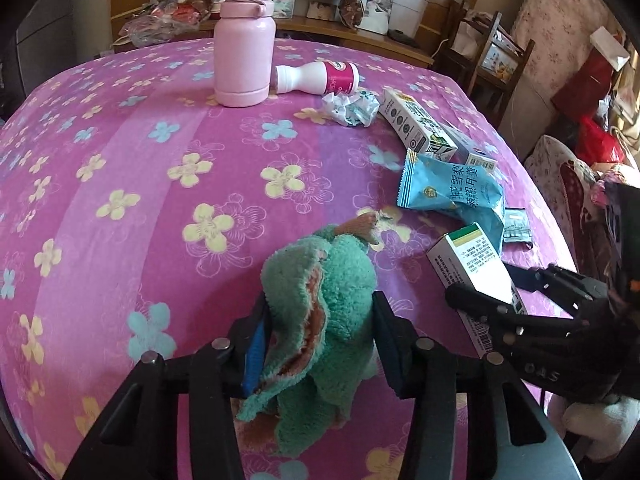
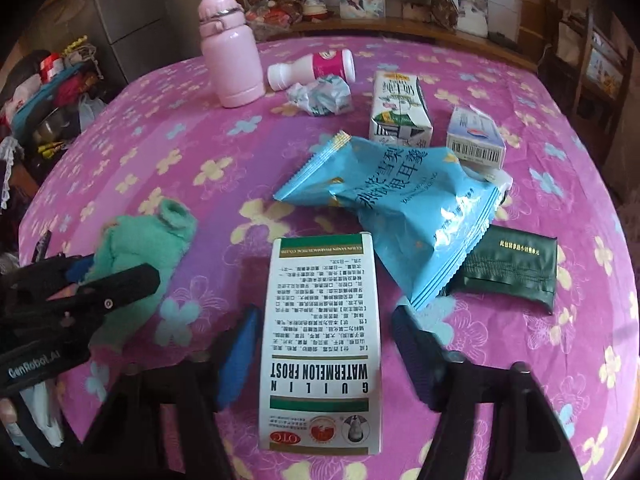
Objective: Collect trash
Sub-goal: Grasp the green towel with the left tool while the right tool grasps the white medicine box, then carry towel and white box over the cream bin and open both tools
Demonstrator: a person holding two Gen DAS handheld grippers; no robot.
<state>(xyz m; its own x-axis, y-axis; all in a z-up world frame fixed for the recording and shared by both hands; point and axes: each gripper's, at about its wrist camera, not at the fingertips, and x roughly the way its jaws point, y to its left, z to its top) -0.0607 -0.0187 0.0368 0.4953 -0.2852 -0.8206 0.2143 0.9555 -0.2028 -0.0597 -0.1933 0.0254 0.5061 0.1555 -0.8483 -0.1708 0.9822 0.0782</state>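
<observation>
My left gripper [image 1: 320,340] is shut on a green plush piece with brown trim [image 1: 324,288], its pads pressing into both sides low over the pink flowered tablecloth [image 1: 160,200]. A white medicine box [image 2: 320,320] lies flat between the fingers of my right gripper [image 2: 324,352]. The pads stand close beside its long sides, with a thin strip of cloth showing at the right one. Beyond it lie a crumpled blue snack bag [image 2: 408,208], a dark green packet [image 2: 508,268], a drink carton [image 2: 400,112], a small blue-white box [image 2: 476,136], crumpled paper [image 2: 324,94] and a tipped white bottle [image 2: 312,68].
A pink flask [image 2: 232,52] stands upright at the back of the table. Wooden chairs [image 1: 492,56] and red bags [image 1: 596,140] crowd the right side. Piled clutter [image 2: 60,88] sits off the table's left edge, and a shelf with photos runs behind.
</observation>
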